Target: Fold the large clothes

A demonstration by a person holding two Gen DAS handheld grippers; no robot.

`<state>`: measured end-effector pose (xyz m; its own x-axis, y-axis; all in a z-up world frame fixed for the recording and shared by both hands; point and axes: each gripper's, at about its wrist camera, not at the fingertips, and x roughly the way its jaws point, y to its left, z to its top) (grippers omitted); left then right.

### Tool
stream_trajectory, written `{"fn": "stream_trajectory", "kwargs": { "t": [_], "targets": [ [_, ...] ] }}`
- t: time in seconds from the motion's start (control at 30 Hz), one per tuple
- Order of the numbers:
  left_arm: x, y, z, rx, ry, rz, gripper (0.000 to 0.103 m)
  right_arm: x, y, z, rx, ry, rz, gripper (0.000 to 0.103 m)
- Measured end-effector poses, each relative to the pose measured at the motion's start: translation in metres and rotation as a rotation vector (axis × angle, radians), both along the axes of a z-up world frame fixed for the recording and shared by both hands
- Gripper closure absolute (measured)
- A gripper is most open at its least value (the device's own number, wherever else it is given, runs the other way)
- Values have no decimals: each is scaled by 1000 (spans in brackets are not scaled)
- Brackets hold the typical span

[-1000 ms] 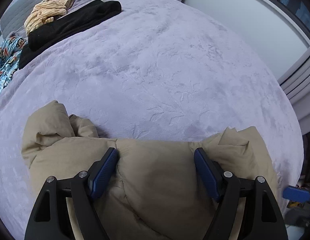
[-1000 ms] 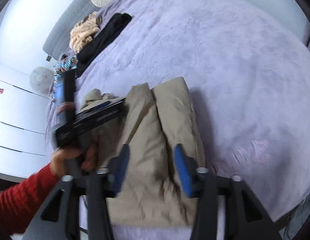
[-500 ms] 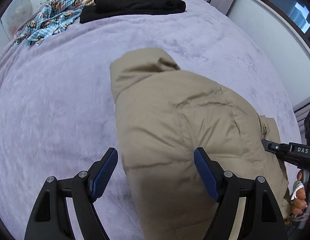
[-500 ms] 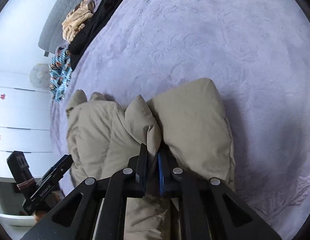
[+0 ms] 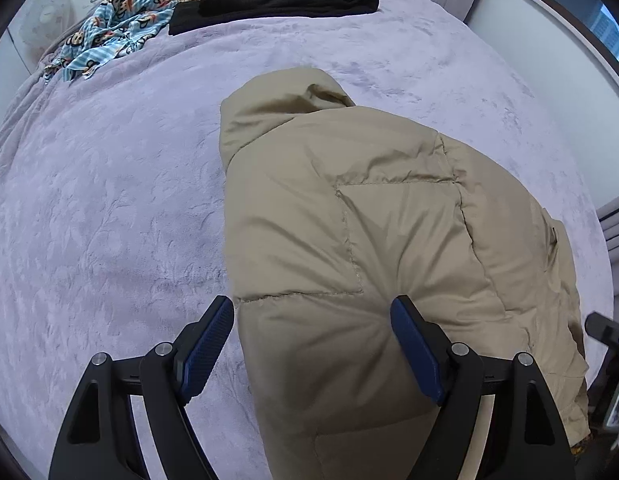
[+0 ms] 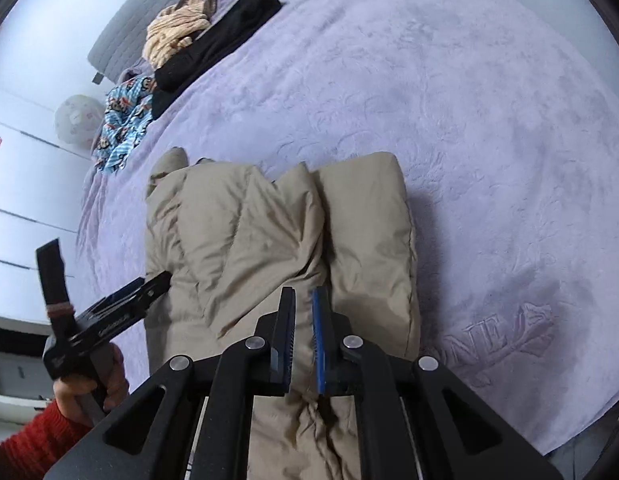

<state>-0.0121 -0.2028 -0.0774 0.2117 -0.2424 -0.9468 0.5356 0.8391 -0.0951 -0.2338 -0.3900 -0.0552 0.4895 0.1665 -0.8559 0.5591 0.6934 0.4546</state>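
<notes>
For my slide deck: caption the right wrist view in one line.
Right gripper, jaws nearly shut, over a folded tan puffer jacket on a lilac bedspread.

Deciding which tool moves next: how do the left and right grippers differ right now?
The left gripper is wide open; the right gripper is nearly shut, with a narrow gap between its pads. The left gripper straddles the edge of the tan jacket with nothing pinched; whether the right gripper pinches any jacket fabric cannot be told. Both have blue pads and point at the jacket on the purple blanket.
</notes>
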Motion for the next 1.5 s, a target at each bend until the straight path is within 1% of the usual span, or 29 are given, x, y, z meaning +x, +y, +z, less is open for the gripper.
{"fn": "stream_trajectory", "kwargs": {
  "t": [0.07,0.13,0.2,0.3,0.37,0.5,0.63,0.67,0.7,0.83,0.9,0.93,0.97,1.0,1.03,1.13,1.2,1.3,1.37,1.47,1.5],
  "targets": [
    [-3,1,1,2,4,13,21,-5,14,2,-6,16,41,91],
    [-5,4,5,8,8,18,21,-10,24,-9,-19,59,72,91],
    [-8,7,8,14,15,7,21,-17,28,-22,-3,91,67,88],
    [-16,12,15,30,19,-17,21,-26,24,-28,37,93,17,83],
    [-20,16,20,36,16,-29,21,-28,22,-25,43,87,0,81],
    [-27,26,27,44,15,-56,21,-35,25,-18,8,93,-22,73],
    [-34,39,28,57,33,-68,21,-46,30,-13,-5,100,-74,69],
    [-36,43,29,54,34,-70,21,-48,33,-11,-5,99,-82,67],
    [-38,46,29,55,34,-71,21,-50,36,-10,-12,98,-85,64],
    [-46,63,26,59,49,-73,21,-56,51,-2,-54,101,-88,60],
    [-49,71,26,60,43,-71,21,-60,58,4,-63,88,-97,51],
    [-51,75,26,61,35,-71,21,-62,61,6,-68,80,-104,49],
    [-52,78,26,63,29,-74,20,-64,65,9,-76,74,-111,47],
    [-54,81,25,65,29,-79,4,-66,69,11,-81,70,-119,46],
    [-56,84,25,66,25,-81,0,-69,72,12,-84,67,-127,46],
    [-61,89,22,73,38,-125,0,-76,81,12,-81,71,-153,46],
    [-64,91,21,89,23,-139,0,-80,86,12,-84,71,-166,46],
    [-63,93,22,88,32,-134,0,-79,87,15,-81,78,-167,45],
    [-60,93,22,86,46,-124,0,-77,82,21,-89,73,-157,42],
    [-53,89,19,93,59,-106,0,-73,69,30,-98,66,-154,41],
    [-51,87,18,98,62,-100,0,-71,62,31,-100,66,-151,37]
  ]
}}
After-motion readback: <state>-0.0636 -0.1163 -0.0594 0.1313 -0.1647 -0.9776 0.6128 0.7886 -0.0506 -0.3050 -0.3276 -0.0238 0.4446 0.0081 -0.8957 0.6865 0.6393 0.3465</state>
